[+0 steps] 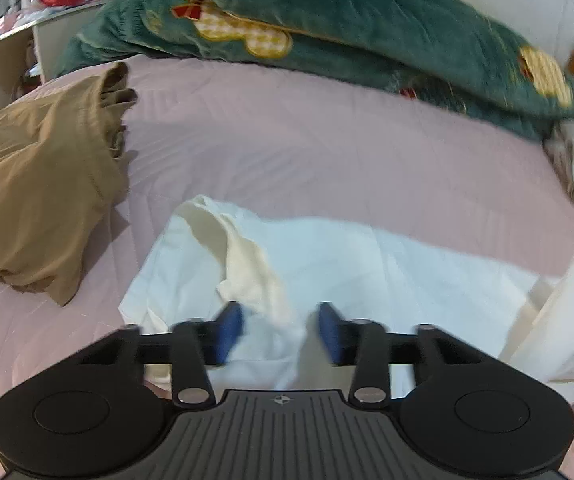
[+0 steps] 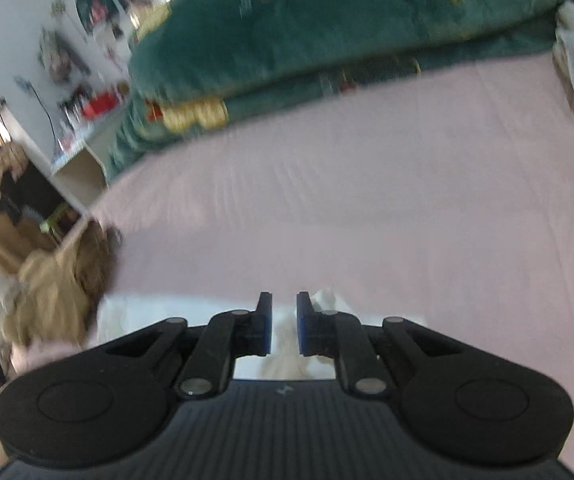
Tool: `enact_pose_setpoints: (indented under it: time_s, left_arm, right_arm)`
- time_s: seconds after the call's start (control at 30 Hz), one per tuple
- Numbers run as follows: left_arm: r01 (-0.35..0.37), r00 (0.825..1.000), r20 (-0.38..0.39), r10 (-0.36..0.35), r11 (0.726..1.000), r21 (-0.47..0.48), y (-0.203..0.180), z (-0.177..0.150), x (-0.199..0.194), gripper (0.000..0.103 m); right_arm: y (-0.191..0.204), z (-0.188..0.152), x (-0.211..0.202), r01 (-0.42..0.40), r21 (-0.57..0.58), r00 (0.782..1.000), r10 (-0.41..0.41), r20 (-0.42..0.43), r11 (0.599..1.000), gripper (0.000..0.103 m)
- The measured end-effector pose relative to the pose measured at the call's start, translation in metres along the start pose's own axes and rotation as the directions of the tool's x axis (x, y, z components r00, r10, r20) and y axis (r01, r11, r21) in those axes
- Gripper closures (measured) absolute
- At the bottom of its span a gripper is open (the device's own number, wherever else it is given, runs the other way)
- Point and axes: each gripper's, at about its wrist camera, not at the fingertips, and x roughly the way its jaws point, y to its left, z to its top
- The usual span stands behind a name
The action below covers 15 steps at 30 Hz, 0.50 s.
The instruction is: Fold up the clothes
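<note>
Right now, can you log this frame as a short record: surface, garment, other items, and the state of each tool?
surface: pink bedsheet
garment: white garment, spread and wrinkled on the sheet
other items: tan garment bunched beside it; green blanket heaped at the far edge
left tool: open, low over the white garment
right tool: narrow gap, white cloth between the pads, grip unclear

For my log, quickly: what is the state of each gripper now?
Left gripper: open, over the white garment.
Right gripper: nearly closed, white cloth between its fingers; grip cannot be told.
</note>
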Motion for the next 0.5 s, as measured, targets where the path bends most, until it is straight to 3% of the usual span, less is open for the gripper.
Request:
enact_pose_setpoints:
  time_s: [0.07,0.13,0.2,0.37,0.5]
  left_arm:
    - [-0.009,1.0,0.006,0.009,1.0,-0.01,0.001,0.001,-0.001,0.084]
    - [-0.01,1.0,0.008,0.01,1.0,-0.018,0.005,0.003,-0.004,0.089]
    - [-0.007,1.0,0.01,0.008,1.0,-0.012,0.007,0.004,-0.007,0.089]
    - [-0.002,0.999,0.032,0.002,1.0,0.007,0.008,0.005,-0.019,0.089]
    - [-0.004,0.999,0.048,0.003,1.0,0.026,0.004,0.001,-0.022,0.089]
  right_arm:
    - [-0.007,-0.012,-0.001,0.015,0.013,1.0,-0.015,-0.026,1.0,0.065]
    - [-0.012,-0.021,-0.006,0.009,0.023,0.999,-0.008,-0.04,1.0,0.031]
    - [-0.012,-0.027,-0.011,0.016,0.013,0.998,-0.015,-0.057,1.0,0.017]
    - [-0.009,-0.047,-0.021,0.035,-0.038,0.995,-0.038,-0.092,0.999,0.005]
    - [0.005,-0.068,-0.005,0.021,-0.102,0.989,-0.035,-0.145,0.995,0.007]
